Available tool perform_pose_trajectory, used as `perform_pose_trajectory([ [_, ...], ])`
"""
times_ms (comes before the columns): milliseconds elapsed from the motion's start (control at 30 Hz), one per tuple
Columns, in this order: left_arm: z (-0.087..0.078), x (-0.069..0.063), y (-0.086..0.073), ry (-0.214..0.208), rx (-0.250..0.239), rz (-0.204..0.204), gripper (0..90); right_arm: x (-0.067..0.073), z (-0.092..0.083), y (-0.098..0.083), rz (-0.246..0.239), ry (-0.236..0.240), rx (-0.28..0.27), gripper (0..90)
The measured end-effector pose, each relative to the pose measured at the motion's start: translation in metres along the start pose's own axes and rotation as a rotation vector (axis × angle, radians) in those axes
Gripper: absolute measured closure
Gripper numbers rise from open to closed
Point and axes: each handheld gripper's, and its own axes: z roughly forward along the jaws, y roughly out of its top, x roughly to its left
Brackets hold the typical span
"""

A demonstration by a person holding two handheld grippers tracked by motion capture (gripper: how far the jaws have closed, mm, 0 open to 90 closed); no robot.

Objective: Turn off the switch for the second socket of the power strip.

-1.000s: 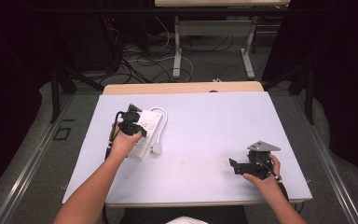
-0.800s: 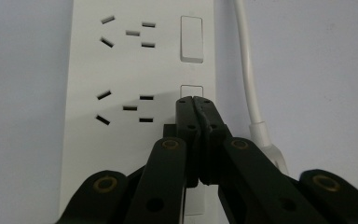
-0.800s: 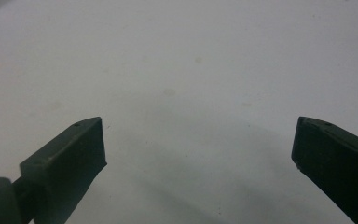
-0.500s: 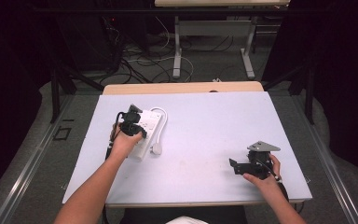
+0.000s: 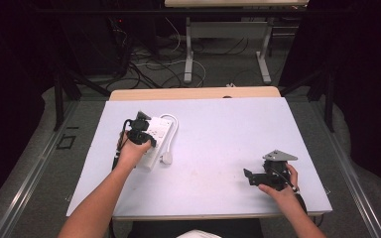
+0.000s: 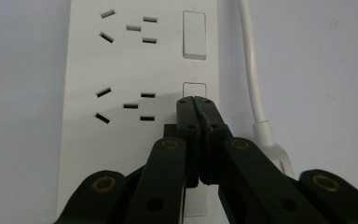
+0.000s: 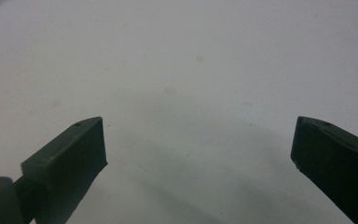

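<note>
A white power strip lies at the left of the pale table, its white cable looping round to a plug beside it. My left gripper points down onto the strip. In the left gripper view the jaws are shut with nothing between them. The left gripper has its joined tips at the lower edge of the second rocker switch, below the first switch. Socket holes lie to their left and the cable to their right. My right gripper rests near the front right, open and empty.
The table's wooden far edge borders a floor with tangled cables and the legs of another table. Bare tabletop stretches between the two hands. The front edge runs just below the right hand.
</note>
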Motion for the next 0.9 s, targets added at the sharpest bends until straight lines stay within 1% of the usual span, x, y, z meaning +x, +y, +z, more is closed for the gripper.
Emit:
perform_pose_trajectory([
  [333, 0.001, -0.0001, 0.0003, -0.002, 0.005, -0.006, 90.0, 0.0001, 0.0002, 0.0001, -0.009, 0.002, 0.0, 2.9],
  [400, 0.0028, -0.0002, 0.0002, 0.004, 0.016, -0.003, 90.0, 0.0006, 0.0, 0.0003, -0.007, 0.0, 0.002, 2.9],
  [433, 0.0032, -0.0001, 0.0, -0.001, 0.005, -0.007, 90.0, 0.0006, 0.0, 0.0003, -0.007, 0.0, 0.002, 2.9],
  [467, 0.003, -0.0005, 0.0006, 0.001, 0.01, -0.012, 90.0, 0.0005, 0.0001, 0.0003, -0.008, -0.002, 0.002, 2.9],
  [567, 0.0028, -0.0009, 0.001, 0.005, 0.015, -0.006, 90.0, 0.0005, -0.0001, 0.0003, -0.007, -0.001, 0.002, 2.9],
  [700, 0.003, -0.0004, 0.0006, 0.001, 0.01, -0.008, 90.0, 0.0004, 0.0004, 0.0, -0.006, 0.005, 0.001, 2.9],
  [900, 0.0031, -0.0002, 0.0002, -0.001, 0.006, -0.006, 90.0, 0.0001, -0.0001, 0.0003, -0.008, 0.002, 0.0, 3.1],
])
